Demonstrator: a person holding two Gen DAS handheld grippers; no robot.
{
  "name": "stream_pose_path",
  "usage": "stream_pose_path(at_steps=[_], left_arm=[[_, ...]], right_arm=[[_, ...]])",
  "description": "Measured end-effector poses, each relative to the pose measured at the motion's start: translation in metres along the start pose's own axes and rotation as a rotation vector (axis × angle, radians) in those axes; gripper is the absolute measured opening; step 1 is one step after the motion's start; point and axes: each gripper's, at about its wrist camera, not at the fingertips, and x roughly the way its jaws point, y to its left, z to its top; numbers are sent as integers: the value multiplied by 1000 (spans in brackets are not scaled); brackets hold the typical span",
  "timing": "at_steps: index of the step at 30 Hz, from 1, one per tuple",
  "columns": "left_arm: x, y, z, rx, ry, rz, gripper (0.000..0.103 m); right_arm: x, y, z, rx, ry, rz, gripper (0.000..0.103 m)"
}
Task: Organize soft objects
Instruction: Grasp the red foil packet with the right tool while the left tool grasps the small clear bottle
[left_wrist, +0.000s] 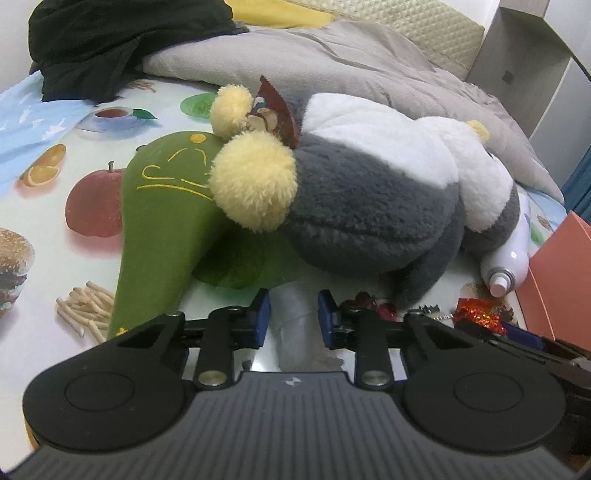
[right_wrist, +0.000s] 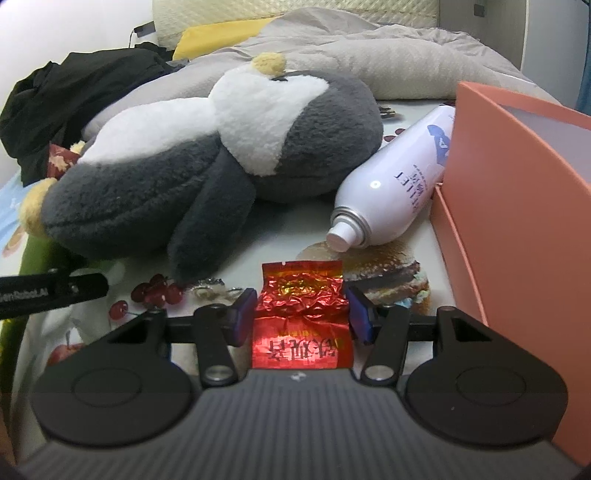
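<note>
Downward, held both tools tilted over the printed sheet (left_wrist: 44, 221). Kept the left gripper (left_wrist: 294, 314) pressed nearly together on a pale translucent thing (left_wrist: 295, 336), just in front of the grey plush penguin (left_wrist: 369, 206) and the green plush (left_wrist: 162, 221). Pinched a red foil packet (right_wrist: 301, 332) edge to edge with the right gripper (right_wrist: 301, 312), beside the orange box (right_wrist: 517, 206).

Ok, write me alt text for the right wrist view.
The right claw grips a crinkled red foil packet between its blue pads, low over a food-print sheet. Behind it lies a grey and white plush penguin, with a white spray can leaning beside an orange box.
</note>
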Motion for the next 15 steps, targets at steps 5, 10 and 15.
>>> stream_pose_path(at_steps=[5, 10, 15], left_arm=[[-14, -4, -6, 6, 8, -6, 28], [-33, -10, -12, 21, 20, -11, 27], [-55, -15, -21, 40, 32, -16, 27]], right_arm=[[-15, -2, -3, -7, -6, -7, 56], [-35, -1, -8, -17, -13, -6, 56], [-57, 0, -17, -16, -16, 1, 56]])
